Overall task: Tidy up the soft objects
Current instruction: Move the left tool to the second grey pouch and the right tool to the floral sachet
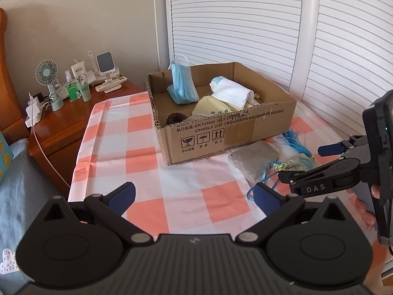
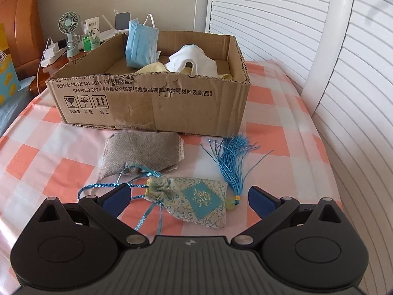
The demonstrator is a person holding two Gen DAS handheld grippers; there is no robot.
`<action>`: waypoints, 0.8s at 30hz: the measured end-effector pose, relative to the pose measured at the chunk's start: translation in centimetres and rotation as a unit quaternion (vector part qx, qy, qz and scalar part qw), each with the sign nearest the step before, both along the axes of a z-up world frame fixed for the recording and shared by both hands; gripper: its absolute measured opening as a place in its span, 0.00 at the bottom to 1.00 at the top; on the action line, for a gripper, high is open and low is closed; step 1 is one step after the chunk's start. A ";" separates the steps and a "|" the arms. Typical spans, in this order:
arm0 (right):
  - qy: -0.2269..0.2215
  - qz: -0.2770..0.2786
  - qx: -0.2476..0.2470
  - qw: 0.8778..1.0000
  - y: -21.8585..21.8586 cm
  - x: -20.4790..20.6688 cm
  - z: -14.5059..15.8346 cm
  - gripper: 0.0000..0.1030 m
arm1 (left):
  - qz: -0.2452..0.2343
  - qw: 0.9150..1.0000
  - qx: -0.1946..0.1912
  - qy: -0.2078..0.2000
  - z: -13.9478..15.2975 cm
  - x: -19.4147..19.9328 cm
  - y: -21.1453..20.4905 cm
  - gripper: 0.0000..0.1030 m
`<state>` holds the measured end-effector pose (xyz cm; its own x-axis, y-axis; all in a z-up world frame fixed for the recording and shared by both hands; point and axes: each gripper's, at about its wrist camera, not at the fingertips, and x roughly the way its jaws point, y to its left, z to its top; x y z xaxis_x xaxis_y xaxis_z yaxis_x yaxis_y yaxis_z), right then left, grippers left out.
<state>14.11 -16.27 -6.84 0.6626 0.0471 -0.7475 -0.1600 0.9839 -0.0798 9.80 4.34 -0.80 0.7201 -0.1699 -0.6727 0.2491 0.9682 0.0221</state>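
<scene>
Both tongs, left [image 1: 195, 198] and right [image 2: 188, 198], have matte black bodies, blue finger pads [image 1: 121, 196] and silver pivot screws. White letters "DAS" mark the right tongs' arm; bare skin shows behind.

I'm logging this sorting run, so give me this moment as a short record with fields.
in box: cardboard box holds blue face mask, white cloth
outside box: grey pouch, brocade sachet with blue tassel, on checked cloth
left gripper: open, empty
right gripper: open, fingers either side of sachet
</scene>
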 end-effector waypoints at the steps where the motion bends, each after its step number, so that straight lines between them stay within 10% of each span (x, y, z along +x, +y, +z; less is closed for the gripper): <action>1: -0.001 -0.002 -0.003 1.000 -0.1 0.0 -0.1 1.00 | -0.001 1.000 0.000 0.002 0.0 0.1 -0.2 0.99; 24: -0.009 0.009 0.003 1.000 -3.5 -1.3 -1.3 1.00 | -0.049 0.997 0.035 0.050 -2.8 7.2 -7.9 0.99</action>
